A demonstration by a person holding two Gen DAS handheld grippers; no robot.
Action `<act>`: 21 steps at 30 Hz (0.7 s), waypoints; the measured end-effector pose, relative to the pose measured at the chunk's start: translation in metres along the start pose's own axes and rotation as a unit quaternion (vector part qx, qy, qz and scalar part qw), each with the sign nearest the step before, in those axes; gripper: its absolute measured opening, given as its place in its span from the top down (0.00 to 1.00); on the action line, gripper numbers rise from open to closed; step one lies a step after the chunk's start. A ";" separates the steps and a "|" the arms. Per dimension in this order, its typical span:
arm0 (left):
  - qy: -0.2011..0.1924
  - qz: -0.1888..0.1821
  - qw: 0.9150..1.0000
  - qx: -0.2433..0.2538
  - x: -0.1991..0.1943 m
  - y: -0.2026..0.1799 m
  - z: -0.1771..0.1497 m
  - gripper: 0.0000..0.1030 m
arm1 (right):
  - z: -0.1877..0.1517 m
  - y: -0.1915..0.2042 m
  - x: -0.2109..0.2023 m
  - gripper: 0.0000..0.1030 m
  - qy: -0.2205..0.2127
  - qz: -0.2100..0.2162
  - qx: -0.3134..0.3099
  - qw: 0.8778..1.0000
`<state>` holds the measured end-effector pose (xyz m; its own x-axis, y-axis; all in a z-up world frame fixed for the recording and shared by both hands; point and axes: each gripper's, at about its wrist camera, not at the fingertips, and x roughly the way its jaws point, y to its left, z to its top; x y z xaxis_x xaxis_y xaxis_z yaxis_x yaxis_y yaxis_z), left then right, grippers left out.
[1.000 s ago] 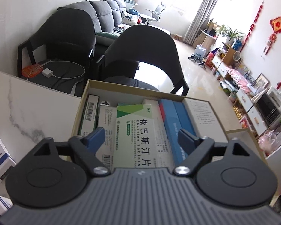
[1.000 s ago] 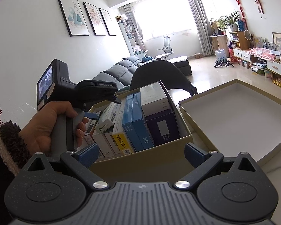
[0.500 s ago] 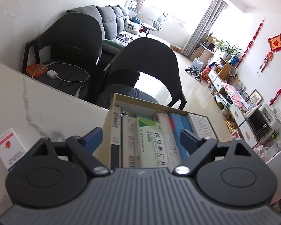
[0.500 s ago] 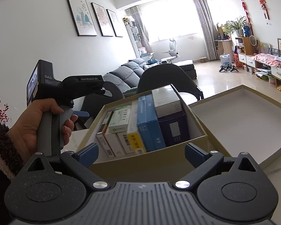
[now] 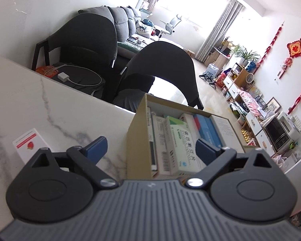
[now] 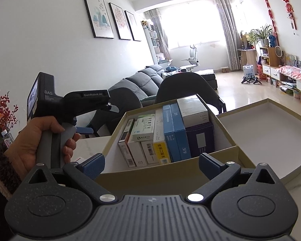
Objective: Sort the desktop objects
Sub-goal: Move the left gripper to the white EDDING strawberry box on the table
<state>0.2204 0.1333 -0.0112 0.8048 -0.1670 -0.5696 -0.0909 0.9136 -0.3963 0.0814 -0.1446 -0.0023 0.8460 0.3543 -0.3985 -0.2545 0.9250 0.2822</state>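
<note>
A tan cardboard box stands on the marble table, packed with several upright medicine boxes; a green-and-white one lies on top of the row. The left wrist view shows the same box and green-and-white pack. My left gripper is open and empty, at the box's near left corner. A small white box with a red strawberry lies on the table to its left. My right gripper is open and empty in front of the box's near wall. A hand holds the left gripper left of the box.
The box's open lid lies on the table to the right. Two dark chairs stand behind the table's far edge, one holding a white charger and cable. A sofa and living room stretch beyond.
My left gripper has drawn back and to the left, from above the box's contents to its left corner, bringing the strawberry box into view. My right gripper has stayed nearly still.
</note>
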 end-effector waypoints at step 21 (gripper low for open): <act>0.020 0.016 0.999 -0.025 -0.034 0.093 -0.033 0.00 | -0.015 0.024 -0.003 0.01 0.004 0.015 -0.009 1.000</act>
<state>0.1649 0.2116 -0.0524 0.7766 -0.1546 -0.6107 -0.1459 0.8990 -0.4131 0.0659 -0.1219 -0.0074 0.8341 0.3835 -0.3966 -0.2886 0.9160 0.2787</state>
